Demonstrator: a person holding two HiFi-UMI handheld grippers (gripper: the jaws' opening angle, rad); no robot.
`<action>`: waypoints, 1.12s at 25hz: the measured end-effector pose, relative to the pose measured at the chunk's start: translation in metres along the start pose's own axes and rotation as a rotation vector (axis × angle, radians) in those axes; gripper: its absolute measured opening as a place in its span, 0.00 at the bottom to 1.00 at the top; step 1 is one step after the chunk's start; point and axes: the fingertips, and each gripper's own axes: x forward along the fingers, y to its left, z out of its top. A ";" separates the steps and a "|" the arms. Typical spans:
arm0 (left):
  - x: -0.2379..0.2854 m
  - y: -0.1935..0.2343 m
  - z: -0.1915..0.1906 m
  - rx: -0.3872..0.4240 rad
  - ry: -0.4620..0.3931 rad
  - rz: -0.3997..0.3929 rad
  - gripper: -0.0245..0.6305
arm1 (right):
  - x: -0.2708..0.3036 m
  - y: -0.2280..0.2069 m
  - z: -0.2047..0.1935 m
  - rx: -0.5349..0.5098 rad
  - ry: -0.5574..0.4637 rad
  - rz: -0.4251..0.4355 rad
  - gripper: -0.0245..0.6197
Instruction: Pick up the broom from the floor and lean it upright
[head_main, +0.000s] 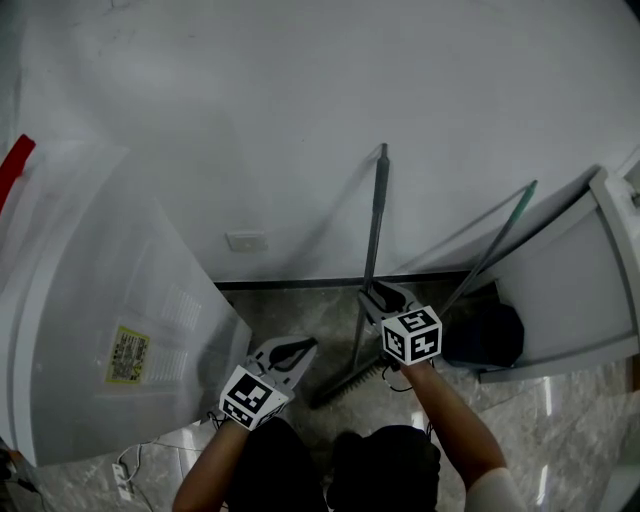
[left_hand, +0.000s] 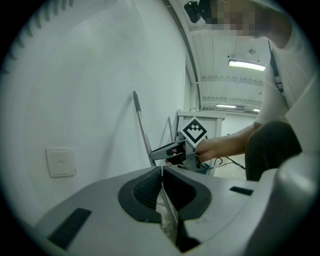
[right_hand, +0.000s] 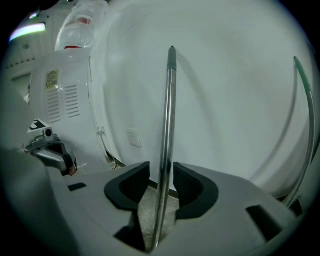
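Nearest were the person's forearms (head_main: 450, 410), each w/ a gripper. L gripper (head_main: 303, 348) hung low by the white appliance (head_main: 90, 300), jaws pressed together, nothing between. R gripper (head_main: 377, 294) sat round the broom (head_main: 375, 225) handle, jaws spread, pads either side, not squeezing. The broom stood near upright, top against the wall (head_main: 300, 120), bristles on the floor (head_main: 560, 420). A green pole (head_main: 500, 235) leaned nearby on the right.
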 end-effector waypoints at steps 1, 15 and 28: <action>0.002 0.000 0.002 0.003 0.001 0.001 0.05 | -0.002 0.000 0.003 -0.004 -0.006 0.001 0.26; 0.016 -0.013 0.005 0.035 0.022 -0.046 0.05 | -0.049 0.012 0.028 -0.049 -0.089 0.080 0.16; 0.047 -0.026 0.024 -0.056 0.017 -0.035 0.06 | -0.087 0.036 0.023 -0.070 -0.062 0.170 0.04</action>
